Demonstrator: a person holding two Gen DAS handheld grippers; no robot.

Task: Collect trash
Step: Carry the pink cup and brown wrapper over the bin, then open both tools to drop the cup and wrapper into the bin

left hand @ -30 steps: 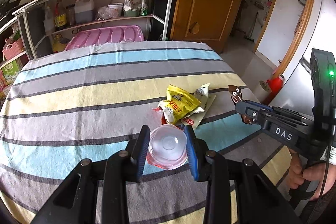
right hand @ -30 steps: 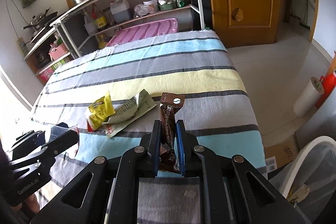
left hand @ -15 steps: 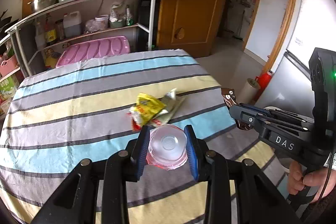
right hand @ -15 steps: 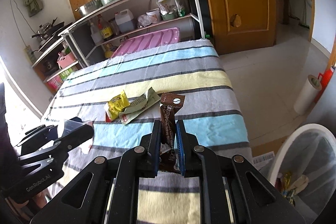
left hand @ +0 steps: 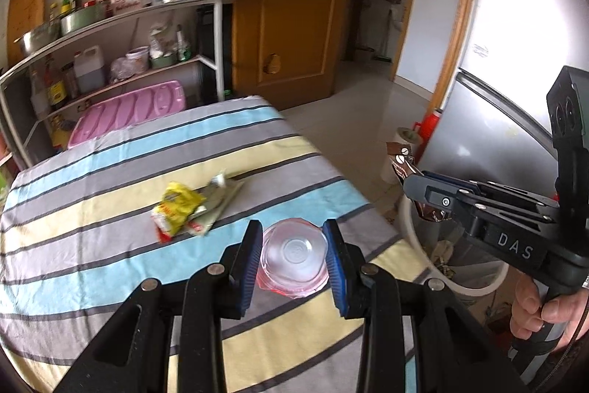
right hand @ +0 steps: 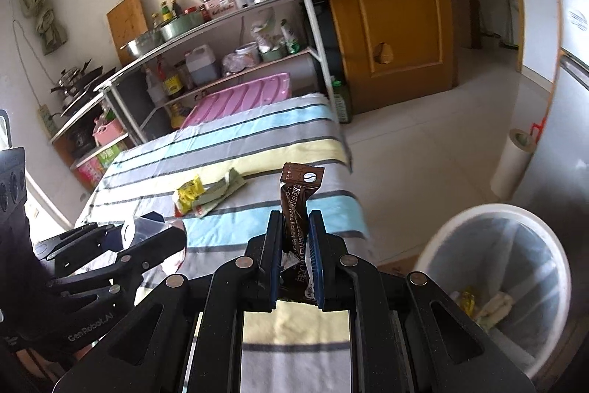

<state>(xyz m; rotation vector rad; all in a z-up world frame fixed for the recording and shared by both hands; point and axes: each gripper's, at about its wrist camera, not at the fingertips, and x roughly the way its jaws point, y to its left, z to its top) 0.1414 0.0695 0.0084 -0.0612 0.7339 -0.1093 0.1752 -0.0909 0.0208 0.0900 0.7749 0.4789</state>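
Brown wrapper (right hand: 299, 209) now nearer white bin (right hand: 493, 267), seemingly.

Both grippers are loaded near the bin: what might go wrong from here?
The brown coffee sachet sits well left of the white trash bin, so releasing now would likely miss. The clear plastic cup in the left gripper hangs over the striped tablecloth. The yellow snack wrappers remain uncollected.

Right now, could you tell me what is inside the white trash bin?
Inside the white trash bin, a yellow wrapper and pale crumpled trash; its near wall hides the rest.
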